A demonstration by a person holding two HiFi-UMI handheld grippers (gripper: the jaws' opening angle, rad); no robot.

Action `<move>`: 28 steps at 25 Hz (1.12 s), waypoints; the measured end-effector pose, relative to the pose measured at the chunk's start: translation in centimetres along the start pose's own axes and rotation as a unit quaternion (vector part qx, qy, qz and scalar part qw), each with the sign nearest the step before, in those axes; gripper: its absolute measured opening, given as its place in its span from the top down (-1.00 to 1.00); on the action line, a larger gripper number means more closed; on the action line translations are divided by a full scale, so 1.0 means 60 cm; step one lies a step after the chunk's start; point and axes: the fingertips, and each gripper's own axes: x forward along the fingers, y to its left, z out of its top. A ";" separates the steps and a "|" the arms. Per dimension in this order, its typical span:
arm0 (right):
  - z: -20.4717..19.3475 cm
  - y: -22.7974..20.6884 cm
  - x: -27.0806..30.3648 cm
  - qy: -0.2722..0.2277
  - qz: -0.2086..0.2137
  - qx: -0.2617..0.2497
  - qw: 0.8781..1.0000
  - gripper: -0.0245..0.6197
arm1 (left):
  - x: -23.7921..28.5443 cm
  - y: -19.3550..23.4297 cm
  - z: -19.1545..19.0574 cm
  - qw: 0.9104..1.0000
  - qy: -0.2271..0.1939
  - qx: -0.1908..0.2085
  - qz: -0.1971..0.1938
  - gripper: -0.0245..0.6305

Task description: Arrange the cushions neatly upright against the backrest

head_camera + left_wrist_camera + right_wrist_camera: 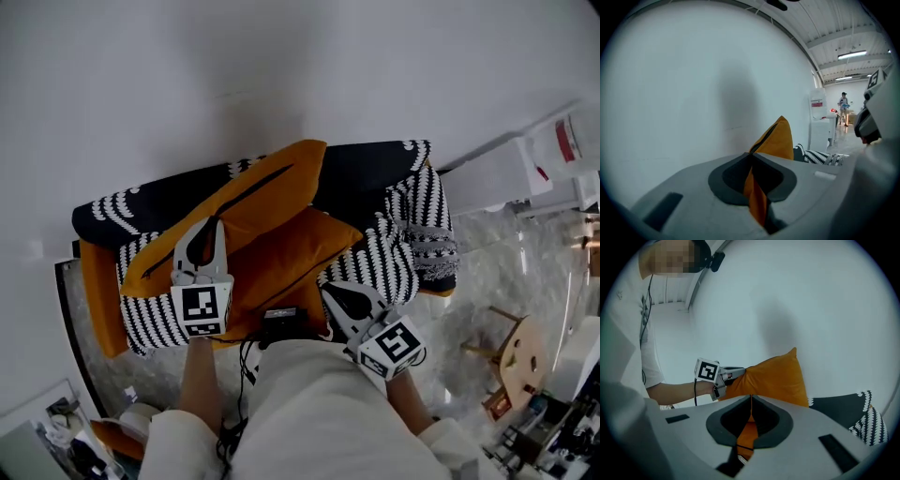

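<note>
My left gripper (208, 230) clamps the zippered orange cushion (272, 192) by its edge, and my right gripper (337, 298) pinches the lower orange cushion (291, 258). Both look light and floppy, so corner seams should grip best.

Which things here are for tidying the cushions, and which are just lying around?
For the job:
zipped orange cushion
plain orange cushion
sofa
left hand-held gripper
right hand-held gripper

Just lying about:
striped throw
wooden stool
white cabinet
</note>
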 end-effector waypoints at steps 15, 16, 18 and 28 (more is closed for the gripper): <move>-0.036 -0.181 -0.166 -0.007 -0.029 0.047 0.998 0.90 | 0.114 -0.294 0.184 0.994 -0.083 0.004 -0.075 0.90; -0.042 -0.199 -0.174 -0.005 -0.029 0.050 0.998 0.90 | 0.128 -0.304 0.203 0.993 -0.095 0.001 -0.067 0.90; -0.065 -0.246 -0.175 0.008 -0.032 0.056 0.998 0.90 | 0.186 -0.317 0.191 0.996 -0.070 0.039 -0.046 0.90; -0.116 -0.418 -0.171 0.039 -0.011 0.088 0.995 0.90 | 0.266 -0.415 0.027 0.997 0.065 -0.004 -0.053 0.90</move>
